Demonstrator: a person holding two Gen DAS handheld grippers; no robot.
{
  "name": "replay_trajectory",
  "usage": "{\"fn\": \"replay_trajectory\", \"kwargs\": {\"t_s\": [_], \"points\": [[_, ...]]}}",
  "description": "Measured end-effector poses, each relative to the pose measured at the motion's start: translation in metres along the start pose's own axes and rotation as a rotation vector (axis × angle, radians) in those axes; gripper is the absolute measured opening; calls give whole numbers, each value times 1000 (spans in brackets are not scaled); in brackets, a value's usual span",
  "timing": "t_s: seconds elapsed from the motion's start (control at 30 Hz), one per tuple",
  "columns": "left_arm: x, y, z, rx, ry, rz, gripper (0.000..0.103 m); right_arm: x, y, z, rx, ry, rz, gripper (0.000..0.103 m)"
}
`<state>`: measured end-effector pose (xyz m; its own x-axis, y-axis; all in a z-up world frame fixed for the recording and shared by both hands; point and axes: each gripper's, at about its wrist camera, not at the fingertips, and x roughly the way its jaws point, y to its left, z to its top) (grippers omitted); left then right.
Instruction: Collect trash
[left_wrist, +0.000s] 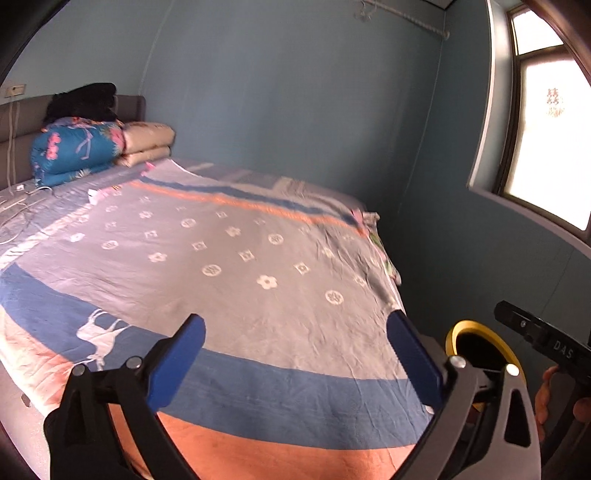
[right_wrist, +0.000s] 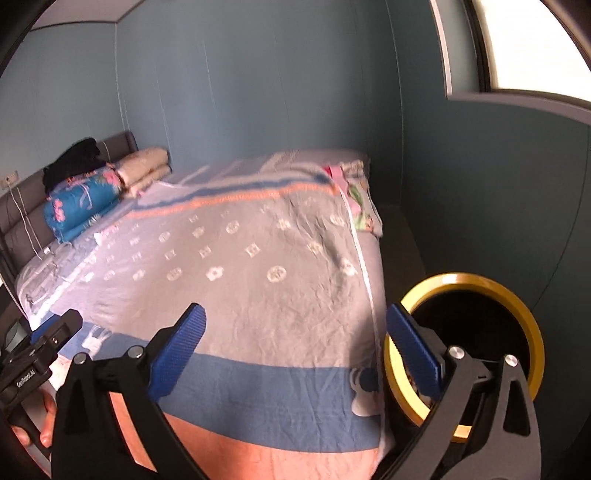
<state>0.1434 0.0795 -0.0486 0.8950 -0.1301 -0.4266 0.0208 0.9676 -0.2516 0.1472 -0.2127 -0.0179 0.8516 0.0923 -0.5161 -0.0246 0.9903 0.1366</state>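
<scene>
Left tongs (left_wrist: 295, 354) are spread wide, blue pads (left_wrist: 177, 365) well apart, nothing caught between them, only bedspread showing through the gap. Right tongs (right_wrist: 295, 350) likewise stand released, ridged blue pads (right_wrist: 179, 350) empty, and their right finger crosses in front of the bin's rim in this view. No earlier look to compare, so that is simply how they stand.

The bin (right_wrist: 476, 343), a dark round opening with a yellow rim, sits on the floor just beside the foot corner of the bed, on its right side; the left view catches it too, lower right, behind the finger. No loose trash can be made out for certain; small pale bits near the pillows are too small to tell.

The bed (left_wrist: 240, 258) fills both views, covered in a grey spread with white flower marks, blue and orange bands, a white deer. At its head: a folded blue floral quilt (left_wrist: 74, 151), beige folded bedding (left_wrist: 149, 142), something black on top. Teal wall (left_wrist: 295, 92) behind, bright window (left_wrist: 546, 129) to the right.
</scene>
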Motion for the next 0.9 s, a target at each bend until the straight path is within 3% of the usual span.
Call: {"fn": "replay_trajectory", "kwargs": {"t_s": [0.2,0.37,0.53,0.9], "points": [[-30,-5,-5,59,-49,38,95,-20,3,0,-8,-46,29,95],[-49,-12,-12,74,-52,6,95,-45,16,-10,-24,-84,-47,95],[-65,-18,-19,80,-63,-8,95,-52,20,-18,-16,-93,-59,95],[-67,-20,-22,58,-65,-6,95,-55,19,-32,-20,-158,-135,95]]}}
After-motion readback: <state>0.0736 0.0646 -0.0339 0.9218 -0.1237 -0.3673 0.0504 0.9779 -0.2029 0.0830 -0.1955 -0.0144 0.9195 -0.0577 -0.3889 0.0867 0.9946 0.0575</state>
